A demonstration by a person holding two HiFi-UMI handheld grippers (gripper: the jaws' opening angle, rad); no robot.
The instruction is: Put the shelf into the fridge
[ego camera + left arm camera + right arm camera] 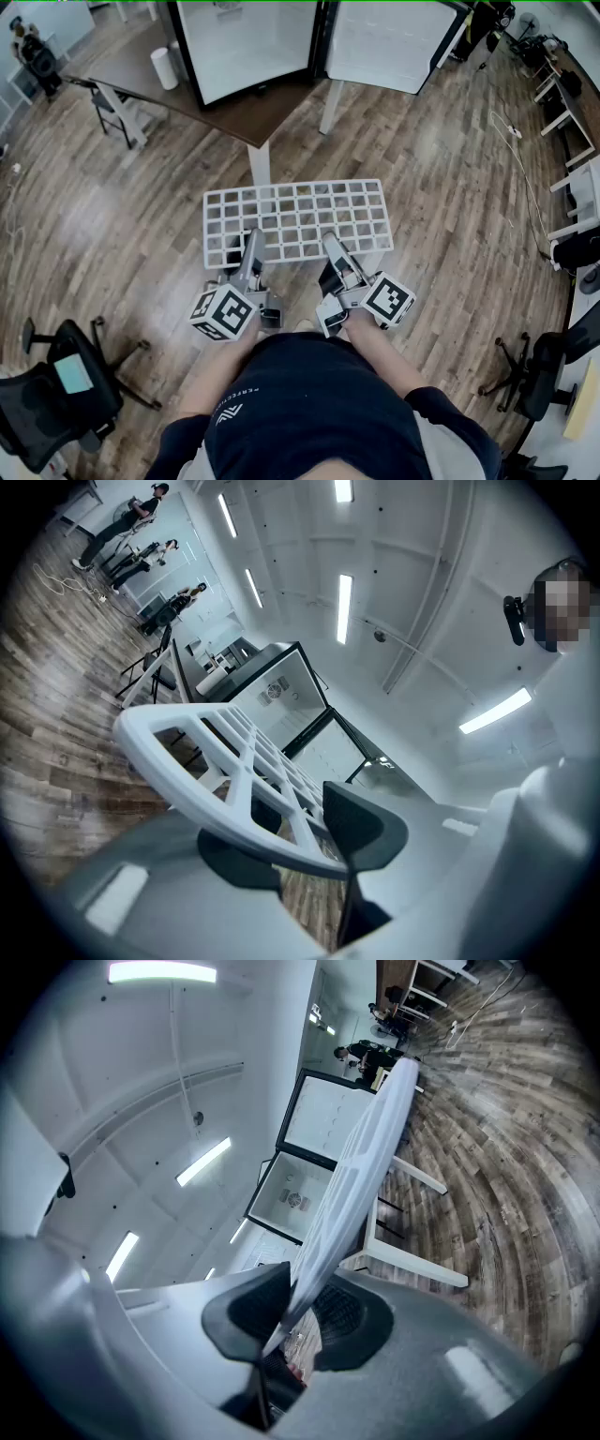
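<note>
White grid shelf (295, 220) held before the open fridge (248, 47).
Stiff, probably light plastic; left gripper (253, 236) and right gripper (330, 241) fingers pinch its near rim.

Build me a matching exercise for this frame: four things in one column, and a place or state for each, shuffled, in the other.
1. shelf
2. fridge
3. black office chair
4. white cylinder

A. upright on the brown table, left of the fridge
B. door swung open
C. held in the air by the left gripper and right gripper
D. on the floor, at the person's left

Pairs: 1-C, 2-B, 3-D, 4-A.
</note>
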